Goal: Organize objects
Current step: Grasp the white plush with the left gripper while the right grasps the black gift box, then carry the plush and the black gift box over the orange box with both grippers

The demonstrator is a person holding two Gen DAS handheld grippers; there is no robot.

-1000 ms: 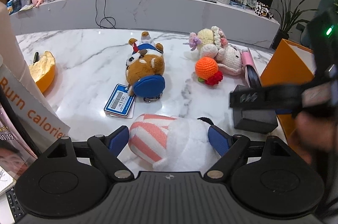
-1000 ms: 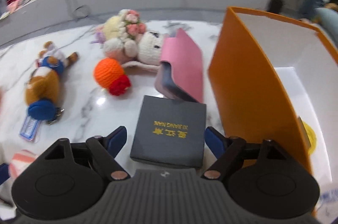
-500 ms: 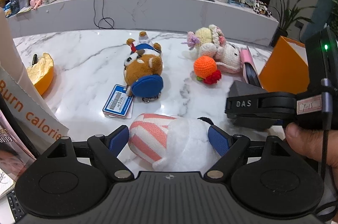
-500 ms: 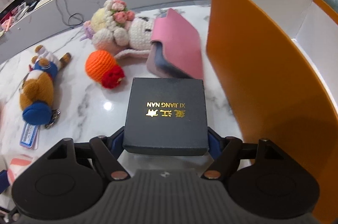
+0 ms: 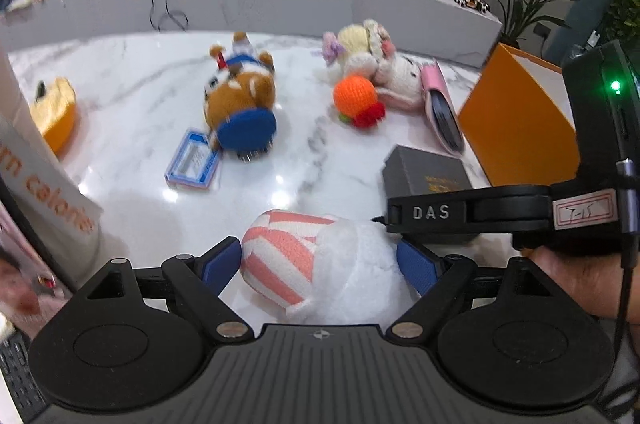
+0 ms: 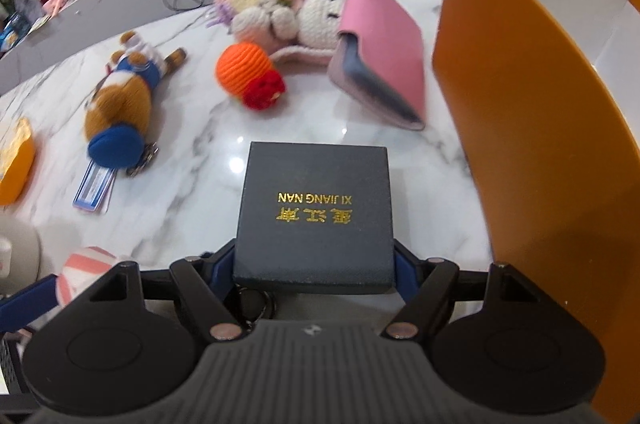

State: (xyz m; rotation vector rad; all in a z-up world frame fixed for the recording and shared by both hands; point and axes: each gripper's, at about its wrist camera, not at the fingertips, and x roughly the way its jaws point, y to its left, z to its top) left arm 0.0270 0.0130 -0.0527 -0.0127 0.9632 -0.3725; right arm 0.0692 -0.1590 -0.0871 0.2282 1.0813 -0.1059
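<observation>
We hold two grippers over one marble table (image 5: pixel 132 96). Our right gripper (image 6: pixel 314 264) has just been closing its jaws, and its blue pads now sit against both sides of the single black box (image 6: pixel 316 208) with gold lettering, which rests on the table. Our left gripper (image 5: pixel 320 264) brackets the one pink-striped white plush (image 5: pixel 316 260); the left pad touches its striped end, but whether the right pad presses the white fur we cannot tell.

From the right wrist view, taking the black box as the dial's center, we count one orange crochet ball (image 6: pixel 246 70) with a red tuft at 11 o'clock, one pink wallet (image 6: pixel 384 56) at 1 o'clock, and one tall orange box (image 6: pixel 520 128), open and white inside, at 3 o'clock, near the black box but apart from it. Beyond the ball lies one pale crochet doll (image 6: pixel 280 8) wearing flowers, touching the wallet's far end. At 9 to 10 o'clock lies one brown bear (image 6: pixel 120 100) in blue, with one blue tag (image 6: pixel 94 186) just beside its cap. One orange bowl (image 5: pixel 56 112) sits at the table's left edge in the left wrist view.
</observation>
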